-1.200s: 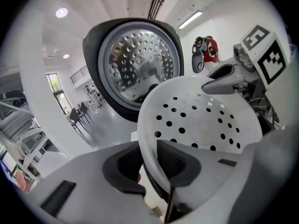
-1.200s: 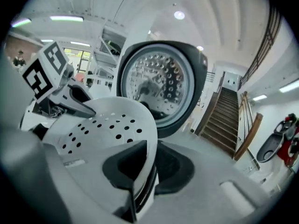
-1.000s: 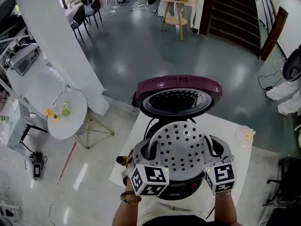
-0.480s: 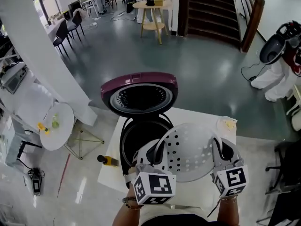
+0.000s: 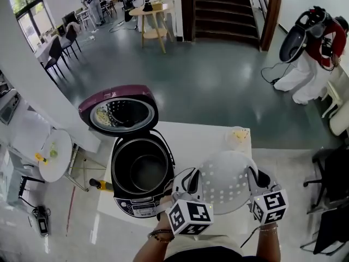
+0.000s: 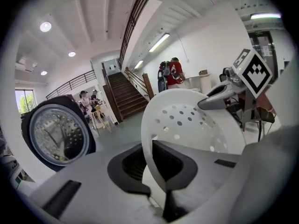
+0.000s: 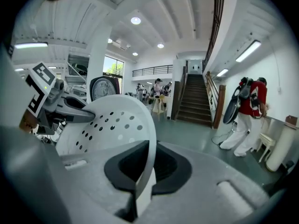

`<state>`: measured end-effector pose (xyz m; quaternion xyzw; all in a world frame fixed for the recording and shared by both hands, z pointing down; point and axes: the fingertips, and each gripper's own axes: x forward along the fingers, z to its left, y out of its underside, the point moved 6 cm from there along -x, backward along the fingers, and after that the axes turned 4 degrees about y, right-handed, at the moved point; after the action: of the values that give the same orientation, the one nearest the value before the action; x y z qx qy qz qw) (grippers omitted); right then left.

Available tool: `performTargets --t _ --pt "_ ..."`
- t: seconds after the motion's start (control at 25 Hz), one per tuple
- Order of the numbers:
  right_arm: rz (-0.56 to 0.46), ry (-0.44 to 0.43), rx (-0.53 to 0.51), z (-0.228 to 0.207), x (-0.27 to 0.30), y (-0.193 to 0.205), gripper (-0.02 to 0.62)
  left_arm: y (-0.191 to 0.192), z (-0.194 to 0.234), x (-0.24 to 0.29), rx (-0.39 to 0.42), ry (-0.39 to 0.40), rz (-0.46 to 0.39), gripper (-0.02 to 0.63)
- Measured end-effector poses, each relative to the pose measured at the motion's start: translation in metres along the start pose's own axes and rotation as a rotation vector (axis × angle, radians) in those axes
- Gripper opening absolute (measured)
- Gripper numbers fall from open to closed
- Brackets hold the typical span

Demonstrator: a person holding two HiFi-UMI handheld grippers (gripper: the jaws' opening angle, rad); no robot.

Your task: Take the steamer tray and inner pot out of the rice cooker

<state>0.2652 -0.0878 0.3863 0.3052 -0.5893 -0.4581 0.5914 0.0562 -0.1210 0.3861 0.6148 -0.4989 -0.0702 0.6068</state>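
While beside the rice cooker (image 5: 143, 173), steamer tray (image 5: 226, 182) level, hollow up, rim tight in left claw (image 5: 191, 180), right claw (image 5: 256, 179).

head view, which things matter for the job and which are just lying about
Job: steamer tray, gripped by left gripper and right gripper; rice cooker; inner pot.
Lying about: bottle; side table.
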Motion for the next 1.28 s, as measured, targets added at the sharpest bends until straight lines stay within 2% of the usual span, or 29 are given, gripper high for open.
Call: performTargets --t 0.16,0.36,0.6,0.76,1.04,1.28 --pt "0.113 -0.006 0.009 -0.018 0.004 0.055 0.009 0.033 -0.043 0.033 -0.054 0.064 0.074 0.029" --pt "0.241 -0.066 0.015 -0.025 0.031 0.125 0.009 0.087 -0.079 0.072 -0.148 0.100 0.176 0.029" --pt "0.417 -0.138 -0.026 -0.017 0.077 0.198 0.011 0.166 -0.105 0.122 -0.319 0.145 0.283 0.026" --pt "0.489 -0.174 -0.030 -0.014 0.098 0.223 0.009 0.191 -0.114 0.138 -0.358 0.136 0.344 0.026" --pt "0.536 -0.211 -0.005 -0.012 0.112 0.237 0.009 0.199 -0.113 0.148 -0.356 0.120 0.389 0.026" --pt "0.558 -0.227 0.006 -0.012 0.119 0.245 0.009 0.208 -0.112 0.153 -0.422 0.140 0.369 0.028"
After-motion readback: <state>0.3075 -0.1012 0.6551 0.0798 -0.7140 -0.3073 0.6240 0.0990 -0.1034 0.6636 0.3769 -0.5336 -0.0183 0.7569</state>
